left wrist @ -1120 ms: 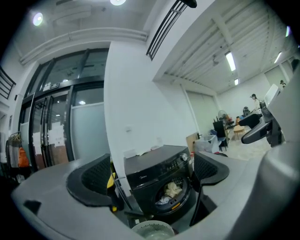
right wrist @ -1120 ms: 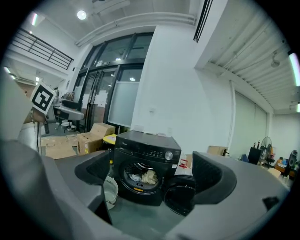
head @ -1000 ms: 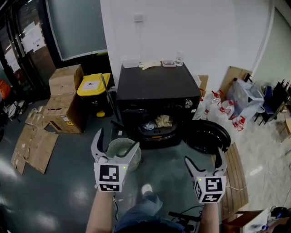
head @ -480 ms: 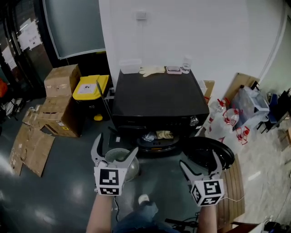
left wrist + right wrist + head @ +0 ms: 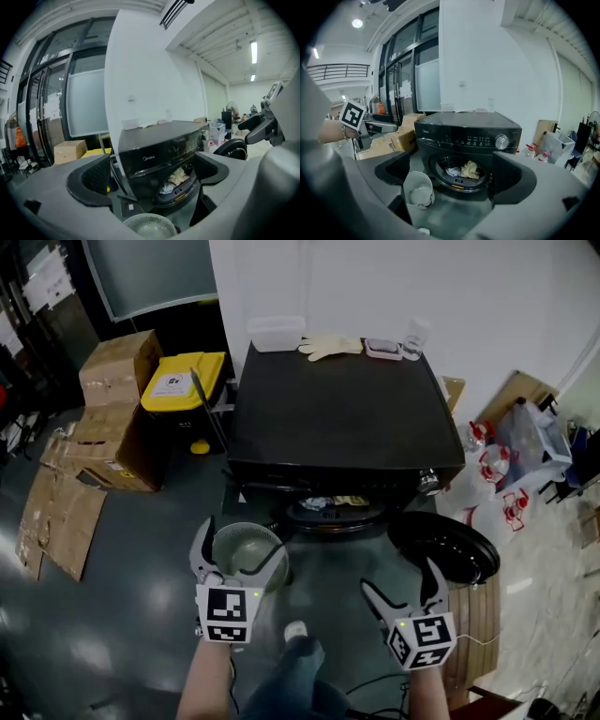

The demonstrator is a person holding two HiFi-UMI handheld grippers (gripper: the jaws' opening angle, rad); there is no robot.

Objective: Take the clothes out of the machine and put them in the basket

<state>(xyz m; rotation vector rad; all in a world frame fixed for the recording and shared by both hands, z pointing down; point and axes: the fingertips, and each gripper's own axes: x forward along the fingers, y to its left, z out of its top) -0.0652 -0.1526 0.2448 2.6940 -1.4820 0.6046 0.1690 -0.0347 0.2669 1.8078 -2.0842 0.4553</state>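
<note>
At the far left of the head view some cardboard boxes [image 5: 114, 371] stand on the floor [image 5: 141, 615], and just beside them is a bin with a yellow lid [image 5: 183, 381]. The left hand-held gripper [image 5: 244, 536] is held low in front of the person, with its jaws wide apart and nothing between them. Seen from above, it is over the white basket [image 5: 249, 561], which stands on the floor near the front left corner of the machine and looks empty. In the middle is the black washing machine [image 5: 337, 404]. On its top, along the back edge, are a clear container [image 5: 277, 332], a pair of pale gloves [image 5: 330, 346] and a small tray [image 5: 382, 348]. The clothes [image 5: 468, 168] are inside the drum, close to the opening: a beige piece on the right and a white piece touching it on the left. The round door [image 5: 448, 545] is open and hangs to the right of the opening. The right hand-held gripper [image 5: 400, 576] is held in front of this door, also with its jaws spread wide and empty, and it is pointed towards the drum. At the far right, several plastic bags [image 5: 511, 460] lie against the wall.
</note>
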